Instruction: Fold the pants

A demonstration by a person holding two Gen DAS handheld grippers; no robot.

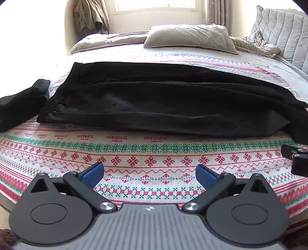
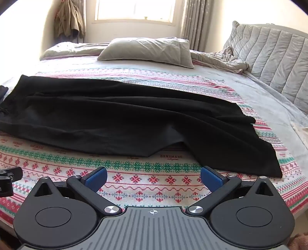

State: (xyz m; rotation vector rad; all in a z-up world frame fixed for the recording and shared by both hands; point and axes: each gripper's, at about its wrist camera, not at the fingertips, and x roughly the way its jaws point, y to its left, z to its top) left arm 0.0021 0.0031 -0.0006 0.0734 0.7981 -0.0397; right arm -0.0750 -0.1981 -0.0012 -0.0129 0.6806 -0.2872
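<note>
Lying flat across patterned blanket [image 1: 134,153], black pants [image 1: 154,100], near edge bare

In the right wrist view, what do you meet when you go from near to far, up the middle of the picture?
Right gripper, open and empty → patterned bedspread → black pants lying flat → grey pillow → window.

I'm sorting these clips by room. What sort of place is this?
A bedroom, most likely in a home. Black pants lie spread across a bed's patterned bedspread, with a grey pillow behind them, a padded headboard to the right and a curtained window beyond.
</note>
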